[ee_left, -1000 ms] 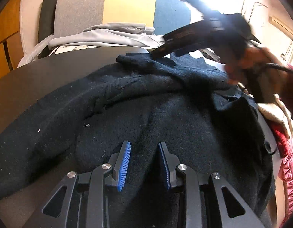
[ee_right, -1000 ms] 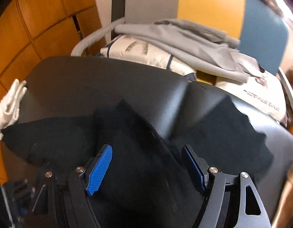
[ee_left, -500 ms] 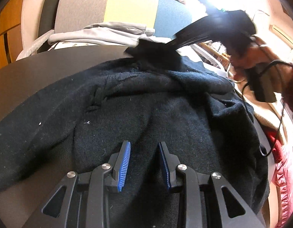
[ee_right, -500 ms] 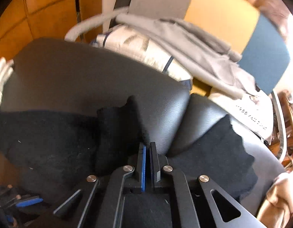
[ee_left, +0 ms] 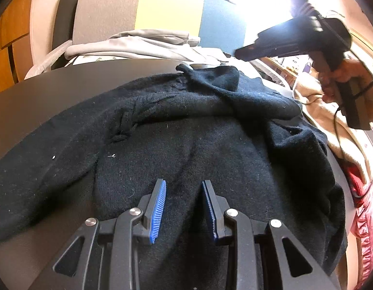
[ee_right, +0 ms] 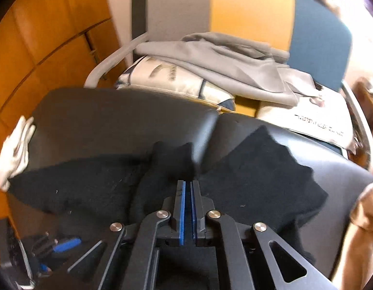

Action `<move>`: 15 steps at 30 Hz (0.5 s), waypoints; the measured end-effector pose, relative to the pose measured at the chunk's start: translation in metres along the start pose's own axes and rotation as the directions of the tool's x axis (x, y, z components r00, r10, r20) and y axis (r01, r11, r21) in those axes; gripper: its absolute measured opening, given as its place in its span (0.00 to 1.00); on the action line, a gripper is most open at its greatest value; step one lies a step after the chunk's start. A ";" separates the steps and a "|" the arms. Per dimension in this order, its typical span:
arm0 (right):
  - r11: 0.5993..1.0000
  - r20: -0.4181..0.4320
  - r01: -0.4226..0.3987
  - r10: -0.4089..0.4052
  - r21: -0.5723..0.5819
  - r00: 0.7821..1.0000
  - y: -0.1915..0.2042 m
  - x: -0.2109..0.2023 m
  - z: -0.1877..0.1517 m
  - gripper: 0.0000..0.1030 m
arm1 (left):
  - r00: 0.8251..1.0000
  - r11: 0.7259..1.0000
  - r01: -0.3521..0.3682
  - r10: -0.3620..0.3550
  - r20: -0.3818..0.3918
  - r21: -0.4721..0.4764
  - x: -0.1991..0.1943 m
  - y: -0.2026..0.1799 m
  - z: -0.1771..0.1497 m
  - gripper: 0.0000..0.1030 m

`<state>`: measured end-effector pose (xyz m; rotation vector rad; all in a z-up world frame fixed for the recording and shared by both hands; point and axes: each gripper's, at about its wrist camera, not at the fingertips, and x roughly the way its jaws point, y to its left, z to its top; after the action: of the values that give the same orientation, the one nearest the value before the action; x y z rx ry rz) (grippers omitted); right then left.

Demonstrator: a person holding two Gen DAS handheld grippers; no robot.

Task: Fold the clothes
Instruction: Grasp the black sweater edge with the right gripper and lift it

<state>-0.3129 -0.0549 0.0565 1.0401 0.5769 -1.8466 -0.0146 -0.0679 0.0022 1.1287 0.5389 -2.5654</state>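
The right gripper (ee_right: pixel 188 188) hangs above a black garment (ee_right: pixel 259 169) spread over a dark padded surface (ee_right: pixel 114 120) — blue pads pressed together; grey clothes (ee_right: pixel 222 58) lie piled on a chair (ee_right: pixel 247 7) beyond.

Left gripper (ee_left: pixel 184 209) hovers with fingers parted; right gripper (ee_right: pixel 188 211) is raised, pads pressed together

My left wrist view close over black sweater (ee_left: pixel 186 145); right view higher; both face tricolour chair (ee_right: pixel 234 7).
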 end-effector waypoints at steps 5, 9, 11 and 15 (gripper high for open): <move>1.000 -0.025 0.008 -0.008 0.006 1.000 0.001 0.035 0.008 0.87 | 1.000 0.999 0.024 -0.024 0.002 -0.021 0.000 0.004 0.000 0.29; 0.999 -0.134 0.043 -0.044 -0.010 0.990 0.003 0.069 0.010 0.06 | 1.000 0.999 0.028 -0.028 0.005 -0.030 -0.001 0.006 -0.001 0.29; 0.997 -0.150 0.053 -0.061 -0.057 0.987 0.010 0.074 0.005 0.04 | 0.999 0.999 0.032 -0.032 0.005 -0.034 -0.002 0.007 -0.001 0.29; 0.995 -0.090 0.085 -0.090 -0.061 0.992 0.007 0.045 -0.012 0.04 | 0.999 0.999 0.036 -0.036 0.006 -0.038 -0.002 0.008 -0.002 0.29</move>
<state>-0.3120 -0.0718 0.0123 1.0818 0.7367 -1.8542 -0.0088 -0.0743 0.0009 1.1093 0.6098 -2.5762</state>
